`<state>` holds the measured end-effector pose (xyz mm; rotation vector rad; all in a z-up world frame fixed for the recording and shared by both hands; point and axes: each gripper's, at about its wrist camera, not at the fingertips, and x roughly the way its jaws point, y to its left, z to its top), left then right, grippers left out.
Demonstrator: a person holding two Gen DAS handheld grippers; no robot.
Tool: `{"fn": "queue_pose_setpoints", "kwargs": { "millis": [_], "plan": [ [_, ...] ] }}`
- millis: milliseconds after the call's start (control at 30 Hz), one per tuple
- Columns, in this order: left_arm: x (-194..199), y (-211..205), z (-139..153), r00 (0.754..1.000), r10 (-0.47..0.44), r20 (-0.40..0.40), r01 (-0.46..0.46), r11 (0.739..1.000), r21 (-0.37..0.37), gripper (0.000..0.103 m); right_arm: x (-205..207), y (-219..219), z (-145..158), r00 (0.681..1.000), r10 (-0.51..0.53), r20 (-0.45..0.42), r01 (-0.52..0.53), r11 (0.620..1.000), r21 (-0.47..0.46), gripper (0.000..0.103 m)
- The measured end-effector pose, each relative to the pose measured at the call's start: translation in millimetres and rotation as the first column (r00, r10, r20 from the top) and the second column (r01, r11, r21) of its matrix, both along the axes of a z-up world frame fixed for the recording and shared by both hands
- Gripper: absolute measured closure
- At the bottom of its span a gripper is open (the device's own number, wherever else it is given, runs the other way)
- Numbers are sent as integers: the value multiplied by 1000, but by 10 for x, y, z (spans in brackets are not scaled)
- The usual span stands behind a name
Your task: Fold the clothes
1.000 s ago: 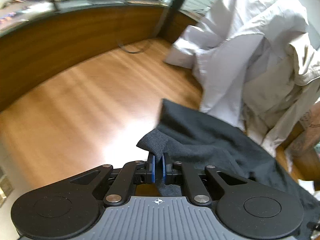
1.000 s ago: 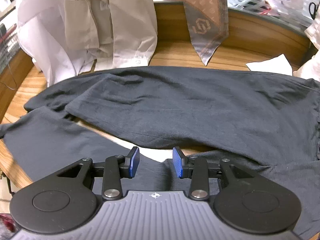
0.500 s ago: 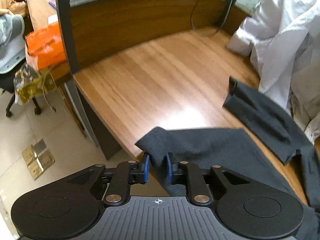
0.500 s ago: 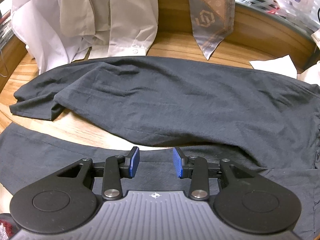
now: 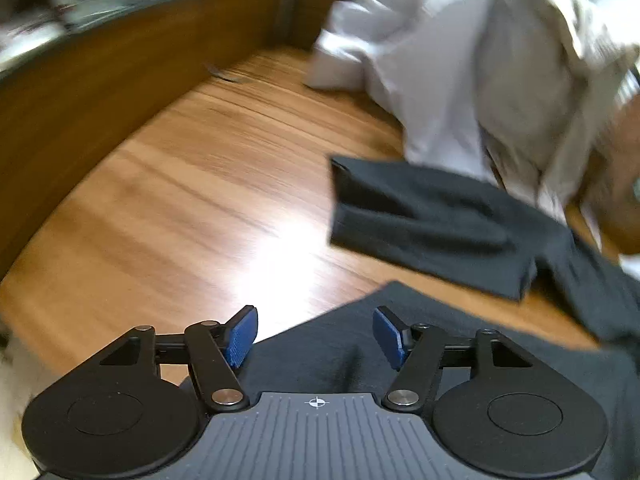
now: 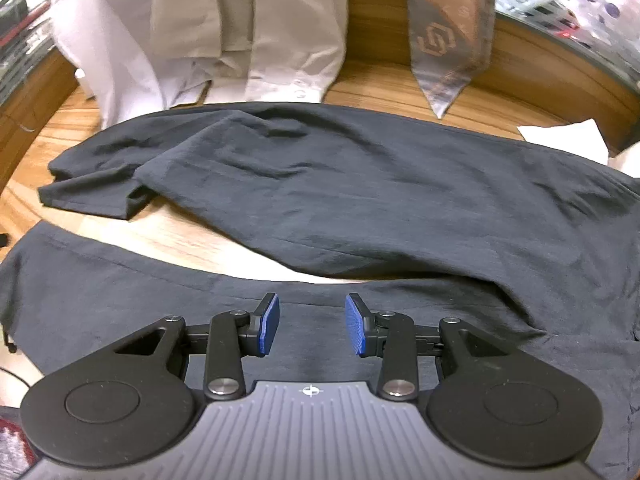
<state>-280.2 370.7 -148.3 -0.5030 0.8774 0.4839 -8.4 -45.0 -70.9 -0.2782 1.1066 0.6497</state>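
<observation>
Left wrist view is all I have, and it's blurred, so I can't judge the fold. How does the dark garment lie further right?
Observer: The dark garment spreads wide across the wooden table, with a folded-over layer on top.
Operator: Is the right gripper holding it?
Observer: No, the right gripper hovers over the near edge, jaws apart, nothing pinched.
Operator: Anything else over there?
Observer: A patterned brown scarf hangs beyond the garment, beside the pale shirts.

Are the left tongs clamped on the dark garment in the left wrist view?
No, the left tongs have just been opening and their blue pads stand apart, with the dark garment lying loose beneath them.
</observation>
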Motion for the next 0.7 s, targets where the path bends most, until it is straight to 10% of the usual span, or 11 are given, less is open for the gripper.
{"fn": "queue_pose_setpoints", "kwargs": {
  "millis": [167,333,700],
  "plan": [
    [188,-57,-135,994,-93,-52,96,993,62,37,-82,118,73,998,55,4,-55,998,17,60],
    [184,-120,-146,988,-150,-34,152,986,72,98,-128,234,99,998,68,7,-68,997,29,60],
    [-75,-565,410,958,-241,158,250,967,-45,99,-153,364,63,996,85,-5,-85,995,48,60]
  ]
}}
